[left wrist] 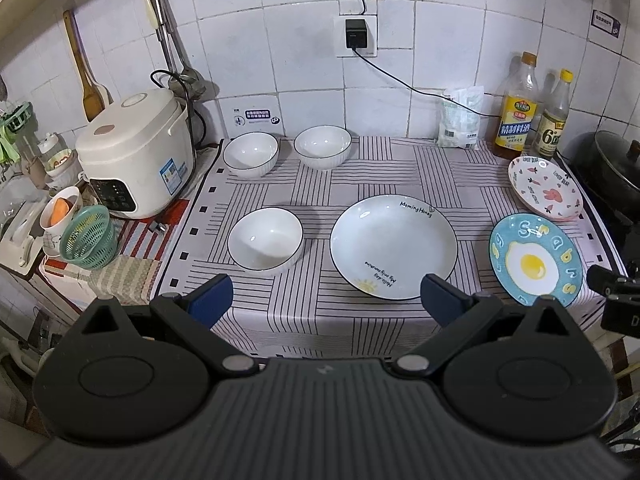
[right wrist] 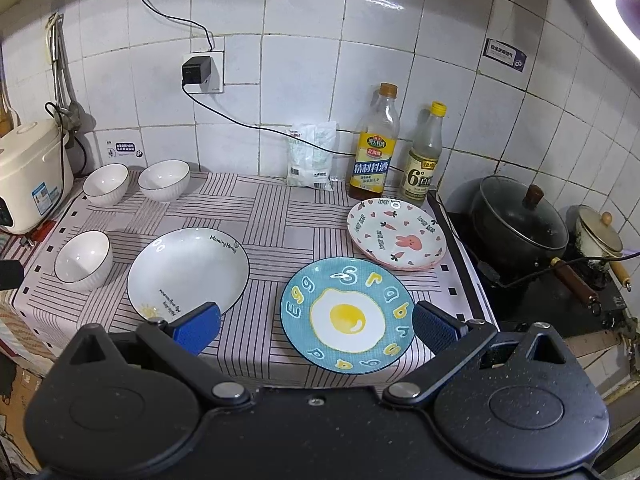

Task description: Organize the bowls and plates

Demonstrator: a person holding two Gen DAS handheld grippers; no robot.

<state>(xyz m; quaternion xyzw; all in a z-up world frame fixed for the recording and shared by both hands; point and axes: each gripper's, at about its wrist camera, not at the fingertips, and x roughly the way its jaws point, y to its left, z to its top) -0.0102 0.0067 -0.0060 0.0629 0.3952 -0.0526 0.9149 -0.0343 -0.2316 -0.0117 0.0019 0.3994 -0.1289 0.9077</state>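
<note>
On striped cloth: blue egg plate [right wrist: 346, 314], white bowls; both grippers' fingers wide apart, empty.

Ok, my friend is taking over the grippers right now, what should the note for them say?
Left hand-held gripper: open, holding nothing, above the table's near edge.
Right hand-held gripper: open, holding nothing, over the egg plate.
Three white bowls sit apart: near bowl, two by the wall.
Big white plate in the middle, bunny plate by the bottles.
Done: nothing stacked yet.
Left: gather bowls together, plates together.
</note>
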